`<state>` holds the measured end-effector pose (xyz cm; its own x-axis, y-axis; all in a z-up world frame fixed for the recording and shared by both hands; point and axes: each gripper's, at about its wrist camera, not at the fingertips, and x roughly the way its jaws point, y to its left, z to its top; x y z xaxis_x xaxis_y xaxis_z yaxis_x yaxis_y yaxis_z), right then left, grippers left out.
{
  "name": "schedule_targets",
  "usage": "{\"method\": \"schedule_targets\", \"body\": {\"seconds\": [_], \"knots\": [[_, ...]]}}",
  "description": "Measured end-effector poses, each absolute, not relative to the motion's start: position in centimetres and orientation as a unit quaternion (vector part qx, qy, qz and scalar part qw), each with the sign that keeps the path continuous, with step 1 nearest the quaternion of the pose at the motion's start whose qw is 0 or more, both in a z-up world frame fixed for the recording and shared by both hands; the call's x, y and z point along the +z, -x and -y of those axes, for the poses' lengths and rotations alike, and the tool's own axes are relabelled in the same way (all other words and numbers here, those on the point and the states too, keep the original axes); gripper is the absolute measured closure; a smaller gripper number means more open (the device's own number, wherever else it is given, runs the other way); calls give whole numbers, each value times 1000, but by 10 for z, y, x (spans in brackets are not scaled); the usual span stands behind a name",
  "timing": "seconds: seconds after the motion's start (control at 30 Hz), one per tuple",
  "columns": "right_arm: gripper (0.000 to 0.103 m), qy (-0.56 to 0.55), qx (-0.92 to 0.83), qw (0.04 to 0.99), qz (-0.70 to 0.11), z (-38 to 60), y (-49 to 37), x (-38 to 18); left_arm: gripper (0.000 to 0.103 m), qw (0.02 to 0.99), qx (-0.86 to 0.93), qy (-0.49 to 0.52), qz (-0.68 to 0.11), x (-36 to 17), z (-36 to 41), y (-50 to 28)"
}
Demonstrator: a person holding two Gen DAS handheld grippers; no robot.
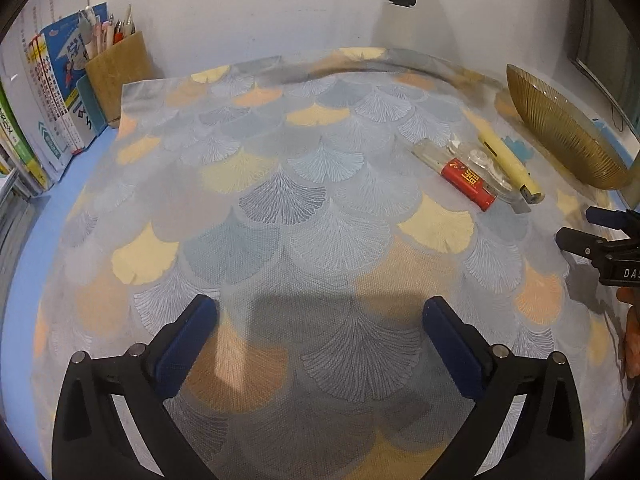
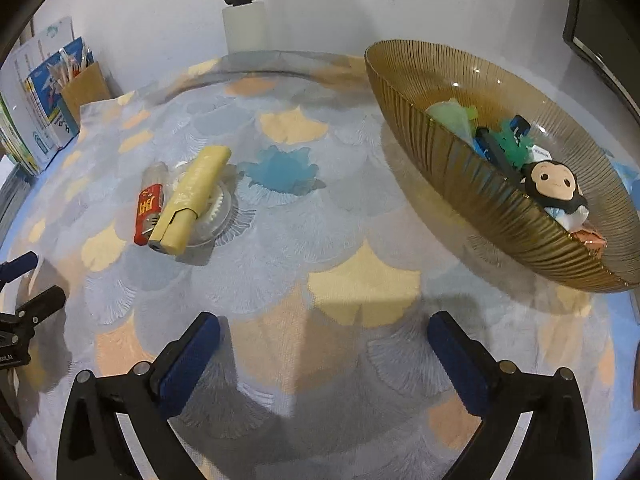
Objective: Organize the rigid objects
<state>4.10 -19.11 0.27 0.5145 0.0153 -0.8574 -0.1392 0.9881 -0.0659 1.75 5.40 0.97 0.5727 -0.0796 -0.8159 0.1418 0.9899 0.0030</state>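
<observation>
Both claws hang over the fan-patterned cloth on the counter, jaws spread wide with nothing between them: the left claw and the right claw. Left of the amber ribbed bowl lie a red lighter, a yellow utility knife across a clear tape dispenser, and a blue flower-shaped piece. A monkey toy sits inside the bowl.

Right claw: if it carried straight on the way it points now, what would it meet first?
Probably just the patterned tablecloth. The right claw stands open and empty, angled down at bare cloth; the yellow highlighter lies off to its left, the amber bowl to its right. Depth is uncertain.
</observation>
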Motion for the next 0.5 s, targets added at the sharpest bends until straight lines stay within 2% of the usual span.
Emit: {"method": "schedule_targets", "body": {"seconds": [0.5], "knots": [[0,62,44,870,-487,192,-37,3,0,888,11,3,-459,8,-79,-6]]}}
